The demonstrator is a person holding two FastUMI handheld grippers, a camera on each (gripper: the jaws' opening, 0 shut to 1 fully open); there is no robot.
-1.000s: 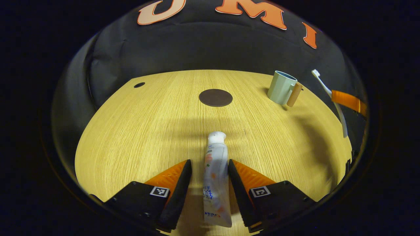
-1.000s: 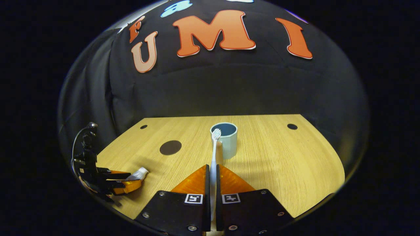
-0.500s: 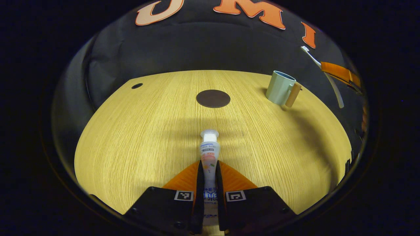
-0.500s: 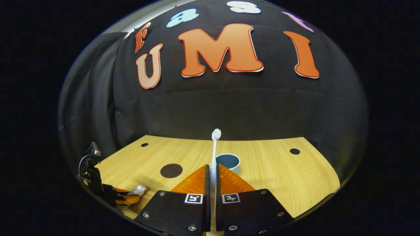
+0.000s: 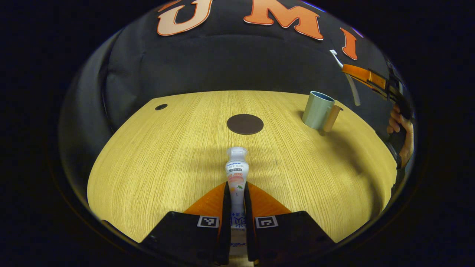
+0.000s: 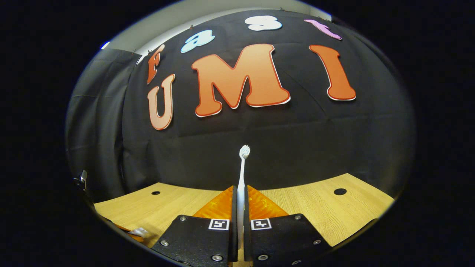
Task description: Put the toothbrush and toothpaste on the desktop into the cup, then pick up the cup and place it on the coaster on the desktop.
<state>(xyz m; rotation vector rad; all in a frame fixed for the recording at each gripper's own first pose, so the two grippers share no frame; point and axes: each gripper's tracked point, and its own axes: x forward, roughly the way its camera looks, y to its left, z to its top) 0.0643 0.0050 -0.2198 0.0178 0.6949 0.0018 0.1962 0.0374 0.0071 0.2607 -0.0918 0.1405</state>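
In the left gripper view my left gripper [image 5: 236, 193] is shut on a white toothpaste tube [image 5: 236, 174], cap pointing away over the wooden desktop [image 5: 156, 159]. Beyond it lies a dark round coaster [image 5: 245, 124]. A pale green cup [image 5: 316, 109] with a tan handle stands at the far right. Above and right of the cup, my right gripper [image 5: 354, 72] is held in a hand [image 5: 400, 126] and carries the white toothbrush [image 5: 345, 76]. In the right gripper view my right gripper [image 6: 240, 193] is shut on the toothbrush [image 6: 242, 174], its bristled head up against the wall.
Small dark holes mark the desktop's far corners [image 5: 161, 106] [image 6: 339, 191]. The black cloth wall rises right behind the desktop's far edge. Bare wood stretches to the left of the coaster and in front of the cup.
My right gripper has lifted and tilted up with the toothbrush, so the cup has dropped out of its view. My left gripper shut on the toothpaste tube a second ago and now holds it slightly raised.
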